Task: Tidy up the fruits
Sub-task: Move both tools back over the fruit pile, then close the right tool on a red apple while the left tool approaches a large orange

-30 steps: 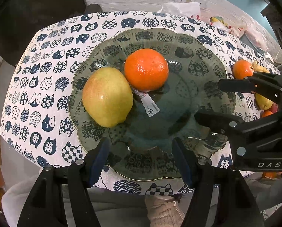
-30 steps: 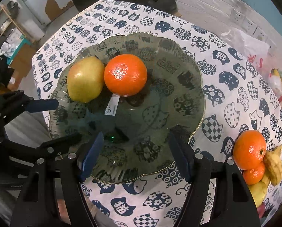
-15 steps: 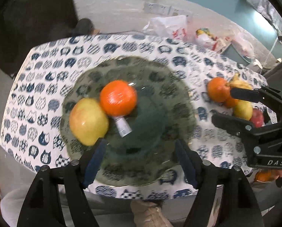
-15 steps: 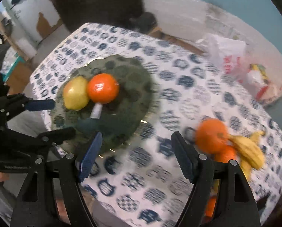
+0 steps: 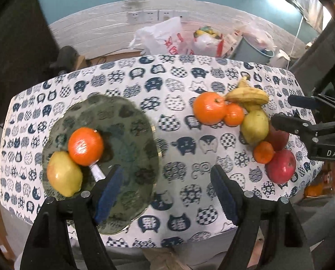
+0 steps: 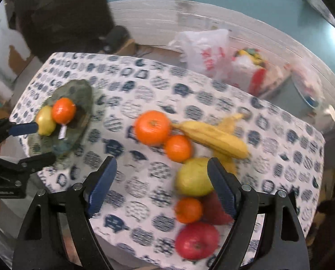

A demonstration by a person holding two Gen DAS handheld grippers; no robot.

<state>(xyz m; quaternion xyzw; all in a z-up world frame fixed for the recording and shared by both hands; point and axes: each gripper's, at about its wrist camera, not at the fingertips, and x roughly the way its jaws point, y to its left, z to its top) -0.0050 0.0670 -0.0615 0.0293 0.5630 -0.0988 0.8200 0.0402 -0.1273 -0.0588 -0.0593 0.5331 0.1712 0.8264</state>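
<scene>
Both your grippers have pulled back from the scalloped glass plate, which holds a glossy orange and smooth pear at left. Your left gripper and right gripper are opening, empty. Only your right view, blurred, shows the banana full length in the right-hand fruit pile.
</scene>
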